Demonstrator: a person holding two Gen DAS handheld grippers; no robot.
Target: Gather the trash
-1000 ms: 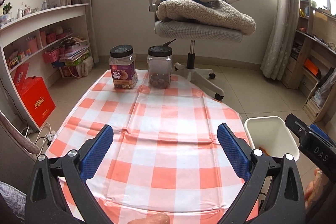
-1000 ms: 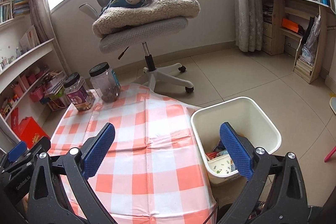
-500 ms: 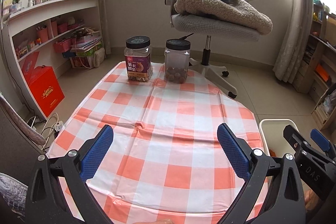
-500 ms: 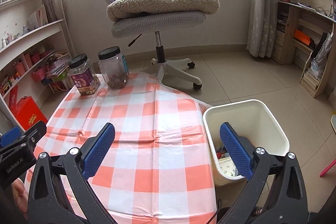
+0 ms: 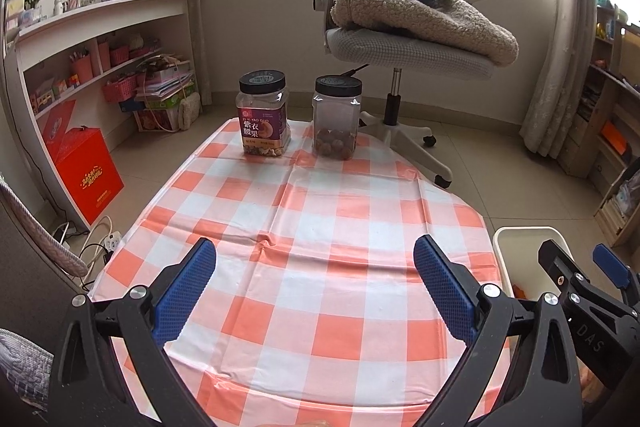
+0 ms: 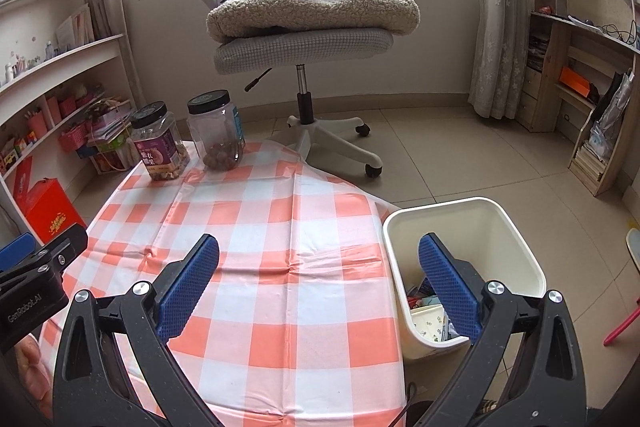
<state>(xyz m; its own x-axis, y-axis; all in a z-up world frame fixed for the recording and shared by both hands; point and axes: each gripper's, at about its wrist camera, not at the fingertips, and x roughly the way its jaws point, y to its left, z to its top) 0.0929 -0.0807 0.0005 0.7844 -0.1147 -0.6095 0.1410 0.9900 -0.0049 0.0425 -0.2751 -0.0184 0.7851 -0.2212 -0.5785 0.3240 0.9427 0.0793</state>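
Left gripper (image 5: 315,259) and right gripper (image 6: 319,255), jaws spread wide and holding nothing, above the checked tablecloth (image 6: 280,227). The trash (image 6: 428,311) lies inside the white bin (image 6: 520,247) beside the table's right edge. Two jars (image 5: 264,115) stand at the far end.

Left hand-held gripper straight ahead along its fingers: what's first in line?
Left hand-held gripper is open and empty. Nothing lies ahead before the two jars at the tablecloth's far end, though its height is unclear.
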